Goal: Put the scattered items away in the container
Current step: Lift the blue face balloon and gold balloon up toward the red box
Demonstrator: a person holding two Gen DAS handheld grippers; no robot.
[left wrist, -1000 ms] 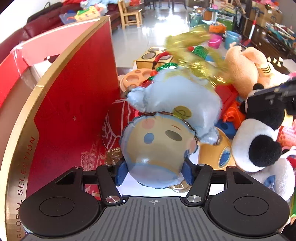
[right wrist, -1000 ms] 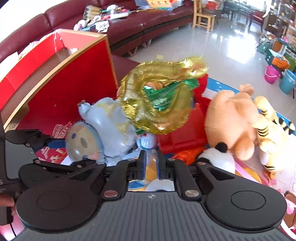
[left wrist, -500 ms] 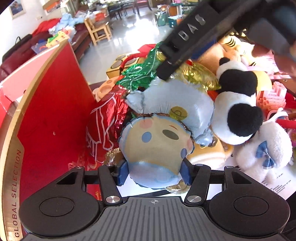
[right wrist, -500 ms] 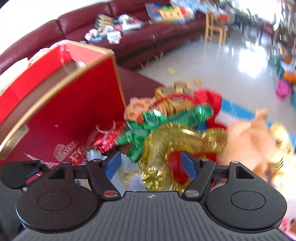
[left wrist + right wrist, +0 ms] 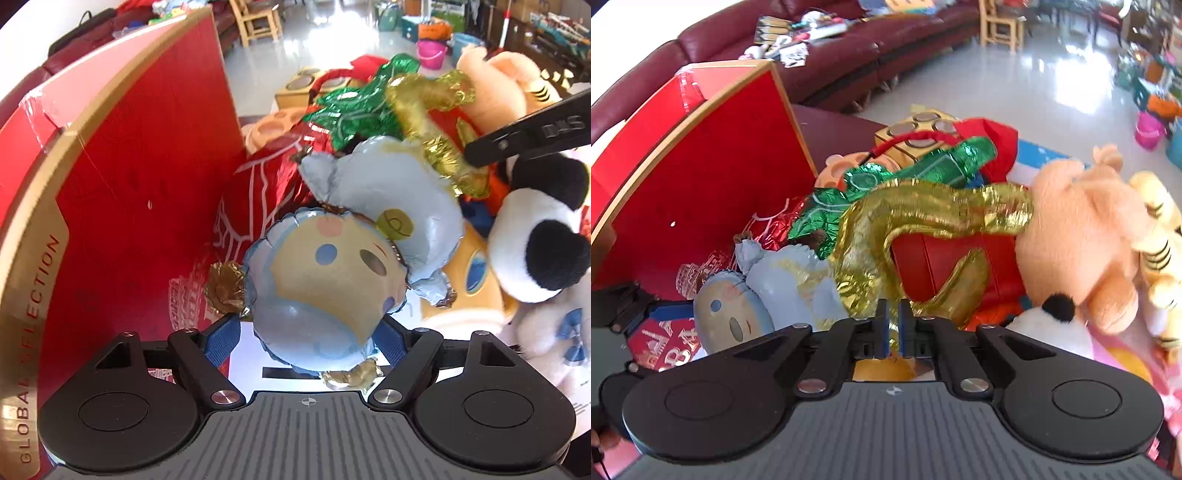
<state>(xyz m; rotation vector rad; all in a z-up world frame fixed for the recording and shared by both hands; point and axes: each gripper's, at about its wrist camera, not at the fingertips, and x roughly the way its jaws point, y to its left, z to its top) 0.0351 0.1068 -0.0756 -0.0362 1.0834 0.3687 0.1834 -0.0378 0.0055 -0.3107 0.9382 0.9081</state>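
Observation:
A red box with a gold rim (image 5: 147, 166) (image 5: 720, 166) stands open at the left. Inside it lies a pale-blue doll-shaped foil balloon (image 5: 332, 266) (image 5: 768, 295). Its head sits between the blue pads of my left gripper (image 5: 306, 332), whose jaws are opening; a gap shows at the left pad. My right gripper (image 5: 893, 321) is shut on the lower end of a crumpled gold foil balloon (image 5: 923, 214) (image 5: 424, 110), which arches over the pile. Its black finger (image 5: 517, 136) reaches in from the right in the left wrist view.
A green foil balloon (image 5: 923, 166) and a red foil one (image 5: 266, 184) lie behind the doll. A panda plush (image 5: 535, 240), an orange plush (image 5: 1082, 240) and a striped tiger plush (image 5: 1160, 229) crowd the right. A wooden toy box (image 5: 916, 136) and a maroon sofa (image 5: 831, 55) stand beyond.
My left jaws have spread wider around the doll balloon's head. My right gripper let the gold balloon drop onto the pile, opened, then shut again on its lower end.

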